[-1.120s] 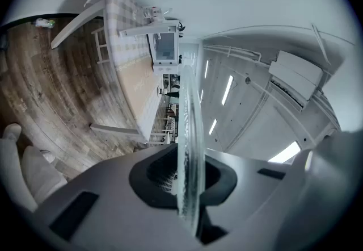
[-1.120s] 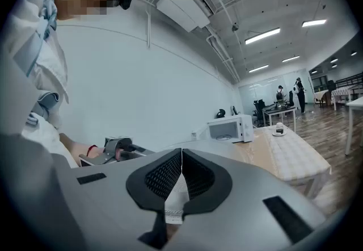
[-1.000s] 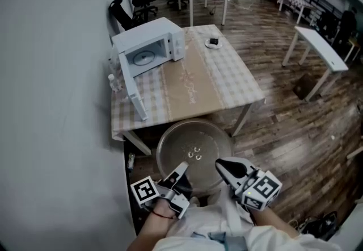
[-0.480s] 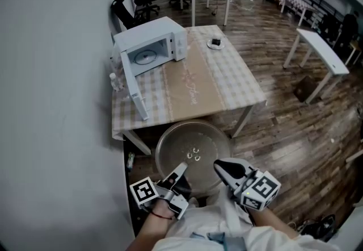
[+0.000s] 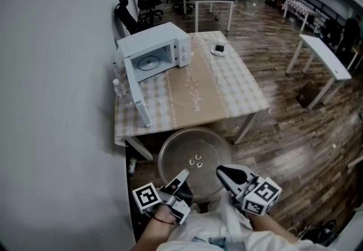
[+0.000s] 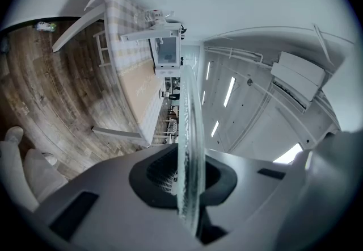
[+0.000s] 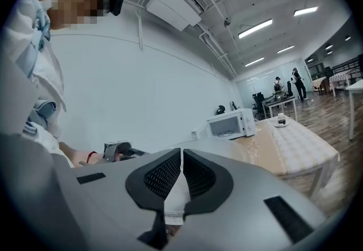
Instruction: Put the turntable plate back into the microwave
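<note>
The round glass turntable plate [image 5: 193,156] is held level in front of the person, short of the table's near edge. My left gripper [image 5: 182,176] is shut on its near-left rim; in the left gripper view the plate [image 6: 188,147] runs edge-on between the pads. My right gripper [image 5: 222,171] sits by the plate's near-right rim with its jaws shut and nothing seen between the pads [image 7: 195,176]. The white microwave [image 5: 153,51] stands at the table's far left, door [image 5: 139,96] swung open, cavity facing the person.
The table [image 5: 227,91] has a checked cloth with a tan runner. A small dish [image 5: 219,49] lies at its far right and a bottle [image 5: 118,86] by the wall. White wall at left; wooden floor, desks and office chairs beyond.
The head view has shifted slightly, so the table and microwave sit a little lower in the picture. Both grippers and the plate keep their places.
</note>
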